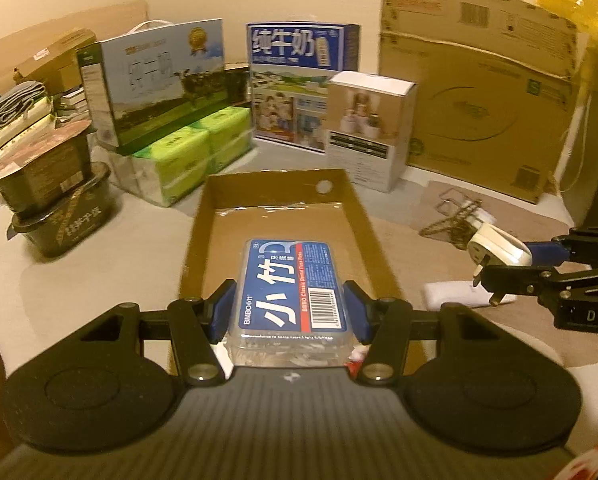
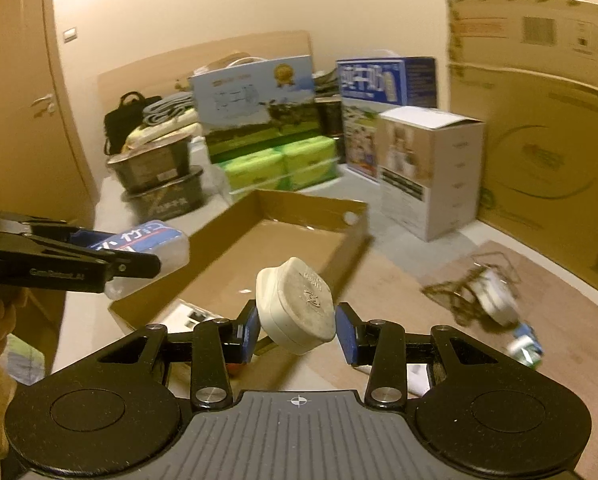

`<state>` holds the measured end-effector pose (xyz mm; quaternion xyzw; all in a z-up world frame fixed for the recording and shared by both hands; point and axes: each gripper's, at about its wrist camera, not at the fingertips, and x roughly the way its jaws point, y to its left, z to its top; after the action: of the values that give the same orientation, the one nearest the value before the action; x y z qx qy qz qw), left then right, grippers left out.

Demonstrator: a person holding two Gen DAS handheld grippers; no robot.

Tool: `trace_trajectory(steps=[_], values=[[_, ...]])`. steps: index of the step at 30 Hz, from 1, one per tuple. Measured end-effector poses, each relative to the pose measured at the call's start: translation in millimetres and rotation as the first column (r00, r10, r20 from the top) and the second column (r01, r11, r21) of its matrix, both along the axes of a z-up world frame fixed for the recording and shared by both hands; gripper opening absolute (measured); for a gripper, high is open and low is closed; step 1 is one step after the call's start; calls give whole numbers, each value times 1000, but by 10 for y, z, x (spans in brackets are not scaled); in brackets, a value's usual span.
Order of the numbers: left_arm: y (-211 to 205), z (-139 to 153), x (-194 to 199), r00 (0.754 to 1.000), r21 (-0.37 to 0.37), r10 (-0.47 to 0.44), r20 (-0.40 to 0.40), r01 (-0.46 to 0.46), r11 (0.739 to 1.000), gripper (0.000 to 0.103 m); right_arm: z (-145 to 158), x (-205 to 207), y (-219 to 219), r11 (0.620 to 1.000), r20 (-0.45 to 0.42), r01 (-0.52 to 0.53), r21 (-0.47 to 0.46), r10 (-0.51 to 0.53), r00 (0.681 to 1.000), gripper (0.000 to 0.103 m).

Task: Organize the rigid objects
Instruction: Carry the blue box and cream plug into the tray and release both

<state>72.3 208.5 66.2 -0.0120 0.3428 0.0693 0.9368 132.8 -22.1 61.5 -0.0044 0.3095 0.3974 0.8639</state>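
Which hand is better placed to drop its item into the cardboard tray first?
Probably left: the left gripper holds the floss box right above the cardboard tray, while the right gripper's white plug sits off beside it.

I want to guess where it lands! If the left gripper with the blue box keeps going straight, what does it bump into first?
Probably the cardboard tray: the left gripper, holding the floss box, points down into its bare floor. Depth is unclear.

A pale tabletop [image 1: 99, 264] is seen. On it are placed an open cardboard tray [image 1: 197, 236], stacked dark containers [image 1: 59, 200], green tissue packs [image 1: 187, 156], upright boxes [image 1: 369, 132] and a brown mat [image 1: 419, 236].
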Motion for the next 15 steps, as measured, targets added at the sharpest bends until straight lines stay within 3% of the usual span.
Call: trace_trajectory(steps=[15], values=[[564,-387,603,999,-7,0,-45,0,1000,54,-349,575,895,995,-38,-78,-68,76,996,41]])
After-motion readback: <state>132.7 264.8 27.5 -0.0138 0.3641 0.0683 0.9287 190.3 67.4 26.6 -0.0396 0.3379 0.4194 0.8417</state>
